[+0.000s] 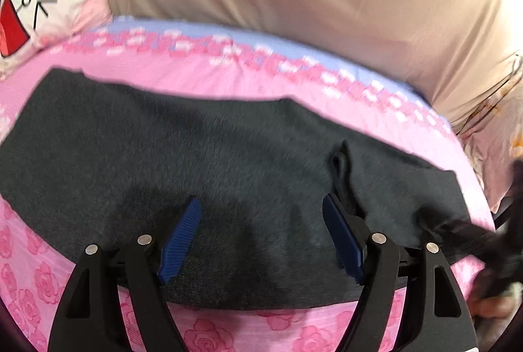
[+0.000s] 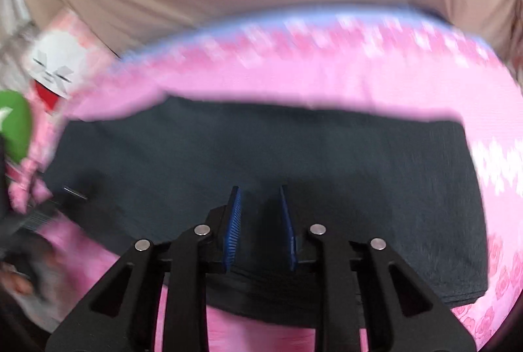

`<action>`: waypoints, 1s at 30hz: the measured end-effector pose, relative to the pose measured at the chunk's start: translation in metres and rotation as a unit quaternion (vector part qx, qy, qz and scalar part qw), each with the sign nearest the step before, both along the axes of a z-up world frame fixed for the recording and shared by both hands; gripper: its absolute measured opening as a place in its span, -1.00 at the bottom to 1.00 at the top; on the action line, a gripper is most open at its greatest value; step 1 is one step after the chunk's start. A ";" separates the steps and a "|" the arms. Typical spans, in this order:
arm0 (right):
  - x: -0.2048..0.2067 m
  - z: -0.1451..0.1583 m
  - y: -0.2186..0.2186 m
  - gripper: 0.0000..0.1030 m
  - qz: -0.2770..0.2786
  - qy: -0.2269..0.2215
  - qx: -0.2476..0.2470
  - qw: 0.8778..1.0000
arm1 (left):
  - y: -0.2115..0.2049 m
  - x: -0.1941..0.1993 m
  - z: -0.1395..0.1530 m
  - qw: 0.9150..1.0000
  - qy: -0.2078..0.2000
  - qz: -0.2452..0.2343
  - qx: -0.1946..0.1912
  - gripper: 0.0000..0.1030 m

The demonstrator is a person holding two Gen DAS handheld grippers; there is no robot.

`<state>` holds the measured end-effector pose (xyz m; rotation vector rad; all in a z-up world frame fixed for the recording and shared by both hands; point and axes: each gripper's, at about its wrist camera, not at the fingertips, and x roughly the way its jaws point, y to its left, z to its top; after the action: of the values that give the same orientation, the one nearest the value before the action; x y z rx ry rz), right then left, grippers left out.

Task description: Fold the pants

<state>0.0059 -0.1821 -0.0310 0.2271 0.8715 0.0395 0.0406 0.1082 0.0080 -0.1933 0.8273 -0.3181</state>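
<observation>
In the left wrist view, the dark grey soft knit pants (image 1: 196,162) lie folded across mid-frame on the pink rose-print bedsheet (image 1: 228,332), the left gripper (image 1: 261,237) spread wide above them, holding nothing. In the right wrist view, the right gripper (image 2: 260,227) hovers low-centre with fingers narrowly apart, pinching nothing I can see. The pants look light and limp, so a hem corner seems the best hold.

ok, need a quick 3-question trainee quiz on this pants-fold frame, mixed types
1. True or false: the left tool stands wide open over the dark grey knit pants.
2. What colour is the rose-patterned bedsheet?
3. The right tool has its blue ribbed pads: A) set narrowly apart, nothing visibly pinched B) clamped on a pillow C) out of view.

Key: 1 true; 2 pink; 3 A.
</observation>
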 end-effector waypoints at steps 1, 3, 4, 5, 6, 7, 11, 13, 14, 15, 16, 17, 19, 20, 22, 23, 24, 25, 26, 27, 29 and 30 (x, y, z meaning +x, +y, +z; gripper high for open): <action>-0.004 0.003 -0.004 -0.62 -0.002 0.001 0.012 1.000 | -0.002 -0.003 0.007 1.000 -0.006 -0.002 -0.002 0.43; -0.017 0.018 -0.013 -0.61 -0.014 -0.029 0.027 0.999 | -0.016 -0.009 0.024 0.999 -0.012 -0.028 -0.024 0.43; -0.022 0.025 -0.019 -0.61 -0.019 -0.040 0.027 0.999 | -0.025 -0.010 0.030 0.998 -0.012 -0.044 -0.035 0.43; -0.027 0.031 -0.026 -0.61 -0.028 -0.049 0.021 0.998 | -0.036 -0.011 0.035 0.997 -0.011 -0.059 -0.043 0.43; -0.030 0.035 -0.035 -0.61 -0.041 -0.057 0.009 0.997 | -0.053 -0.009 0.038 0.996 -0.009 -0.079 -0.046 0.43; -0.028 0.033 -0.043 -0.62 -0.052 -0.057 0.001 0.997 | -0.066 -0.006 0.037 0.995 -0.008 -0.091 -0.041 0.44; -0.022 0.000 -0.096 -0.70 -0.097 -0.017 0.009 0.995 | -0.111 0.022 -0.004 0.994 0.060 -0.091 0.012 0.43; -0.030 0.009 -0.101 -0.69 -0.101 -0.017 0.034 0.994 | -0.120 0.024 -0.017 0.994 0.049 -0.061 0.074 0.43; -0.036 0.015 -0.101 -0.65 -0.104 -0.029 0.028 0.994 | -0.123 0.023 -0.017 0.993 0.050 -0.065 0.083 0.45; -0.039 0.019 -0.099 -0.58 -0.104 -0.039 0.021 0.994 | -0.123 0.023 -0.018 0.993 0.050 -0.065 0.083 0.47; -0.041 0.019 -0.099 -0.57 -0.103 -0.038 0.014 0.994 | -0.122 0.024 -0.019 0.993 0.051 -0.064 0.082 0.47; -0.039 0.014 -0.101 -0.55 -0.103 -0.031 0.011 0.994 | -0.120 0.024 -0.019 0.993 0.052 -0.064 0.079 0.49; -0.035 0.006 -0.112 -0.55 -0.105 -0.031 0.036 0.993 | -0.122 0.025 -0.020 0.993 0.051 -0.064 0.083 0.51; -0.036 0.007 -0.115 -0.55 -0.107 -0.032 0.040 0.993 | -0.123 0.024 -0.020 0.993 0.050 -0.063 0.090 0.52; -0.038 0.008 -0.114 -0.55 -0.110 -0.039 0.043 0.992 | -0.128 0.022 -0.019 0.992 0.046 -0.063 0.102 0.52; -0.043 0.010 -0.113 -0.55 -0.114 -0.050 0.042 0.991 | -0.128 0.022 -0.018 0.992 0.046 -0.062 0.104 0.53; -0.046 0.009 -0.113 -0.49 -0.116 -0.056 0.044 0.991 | -0.128 0.021 -0.018 0.992 0.046 -0.062 0.103 0.53; -0.047 0.008 -0.115 -0.42 -0.116 -0.055 0.050 0.990 | -0.127 0.022 -0.018 0.992 0.047 -0.061 0.101 0.53; -0.045 0.006 -0.116 -0.41 -0.114 -0.049 0.057 0.991 | -0.127 0.022 -0.018 0.992 0.047 -0.061 0.101 0.53; -0.044 0.005 -0.115 -0.40 -0.112 -0.042 0.057 0.991 | -0.127 0.022 -0.018 0.992 0.047 -0.061 0.102 0.54; -0.042 0.004 -0.111 -0.37 -0.109 -0.036 0.046 0.992 | -0.128 0.021 -0.018 0.992 0.047 -0.060 0.105 0.55; -0.040 0.002 -0.109 -0.31 -0.106 -0.036 0.041 0.993 | -0.128 0.021 -0.018 0.992 0.048 -0.059 0.105 0.55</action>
<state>-0.0341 -0.2909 -0.0289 0.3917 0.7709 -0.1152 0.0617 -0.0194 -0.0099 0.0388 0.9626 -0.3325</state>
